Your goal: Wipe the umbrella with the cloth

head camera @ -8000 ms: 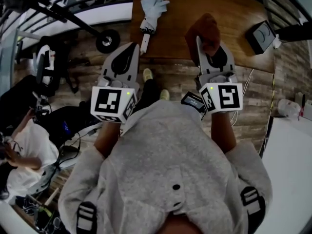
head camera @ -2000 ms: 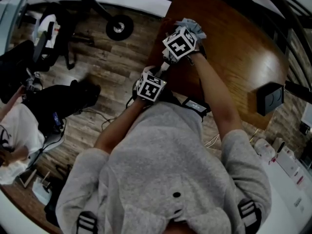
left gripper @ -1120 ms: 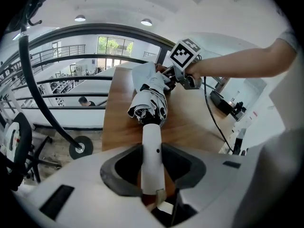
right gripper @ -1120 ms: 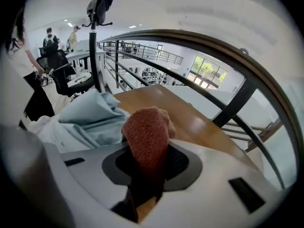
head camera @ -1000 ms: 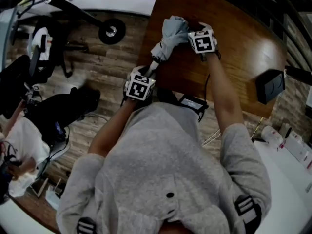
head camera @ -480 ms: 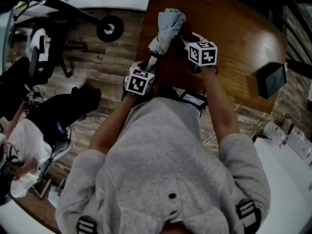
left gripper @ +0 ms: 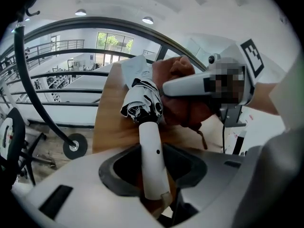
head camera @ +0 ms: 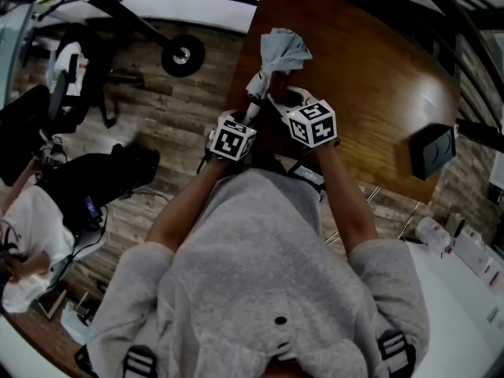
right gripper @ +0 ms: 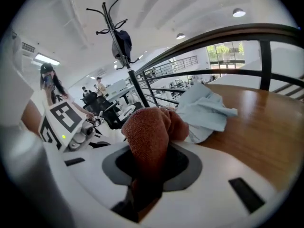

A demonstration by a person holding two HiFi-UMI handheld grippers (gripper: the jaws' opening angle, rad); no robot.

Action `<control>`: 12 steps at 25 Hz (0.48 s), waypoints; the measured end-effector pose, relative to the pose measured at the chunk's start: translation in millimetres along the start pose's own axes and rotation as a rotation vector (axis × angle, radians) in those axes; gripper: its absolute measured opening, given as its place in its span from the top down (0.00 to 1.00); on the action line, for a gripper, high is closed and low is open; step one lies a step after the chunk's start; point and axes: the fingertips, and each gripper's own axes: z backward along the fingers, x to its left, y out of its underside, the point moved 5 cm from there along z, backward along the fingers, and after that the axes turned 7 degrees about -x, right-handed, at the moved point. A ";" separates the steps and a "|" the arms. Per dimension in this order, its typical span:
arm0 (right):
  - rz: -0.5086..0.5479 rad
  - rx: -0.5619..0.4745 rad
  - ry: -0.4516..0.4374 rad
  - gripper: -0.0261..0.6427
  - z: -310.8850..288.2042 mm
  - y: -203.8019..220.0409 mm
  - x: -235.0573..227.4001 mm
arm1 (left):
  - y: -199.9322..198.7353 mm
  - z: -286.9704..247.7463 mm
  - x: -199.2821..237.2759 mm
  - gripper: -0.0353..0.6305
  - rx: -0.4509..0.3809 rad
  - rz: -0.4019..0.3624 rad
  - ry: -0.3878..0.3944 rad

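Count: 1 umbrella, 1 cloth, 2 grippers, 1 table.

Umbrella (head camera: 277,52): folded, lying on the table (head camera: 378,61) by its left edge. The pale blue canopy end points away from the person. Its white handle (left gripper: 153,160) points back toward them, at the table's near corner.

Left gripper (left gripper: 152,175): jaws wide and have just been opening. The handle runs through the gap with dark space showing on both sides, so the pads aren't pressing on it. Nothing else is in the gap.

Right gripper (right gripper: 149,175): jaws clamped on the cloth (right gripper: 149,132), which is rust-brown and bunched, with a wad sticking out past the jaw tips. In the left gripper view the wad sits against the canopy's right side, close to the handle end. In the right gripper view the pale canopy fabric lies just behind it.

Head view: the two grippers are side by side at the near table edge, left one on the handle end, right one just beside it. There are 2 marker cubes, one per gripper.

Other items:
- 1 black box (head camera: 431,152) at the table's right edge, well apart from the umbrella.
- 1 wheel (head camera: 183,53) on the plank floor, left of the table.
- 1 coat stand (right gripper: 118,37) in the background of the right gripper view.
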 end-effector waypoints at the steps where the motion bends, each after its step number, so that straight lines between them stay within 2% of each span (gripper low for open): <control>1: 0.002 0.000 -0.046 0.80 -0.8 -4.8 7.6 | -0.7 1.0 -0.6 0.71 0.001 -0.001 0.001; 3: -0.018 -0.006 -0.141 0.80 -5.6 -16.5 21.4 | -0.4 2.7 -0.7 0.71 0.000 -0.010 -0.003; 5: -0.026 -0.003 -0.167 0.80 -13.3 -27.6 23.1 | 0.2 2.6 -1.1 0.71 -0.004 -0.018 -0.006; 10: 0.152 0.064 -0.032 0.79 -24.4 -45.6 -2.6 | 0.2 4.4 -6.8 0.71 -0.008 -0.004 -0.006; 12: 0.229 0.054 0.061 0.80 -23.0 -60.0 -20.8 | -0.4 3.6 -7.8 0.71 -0.011 -0.001 -0.009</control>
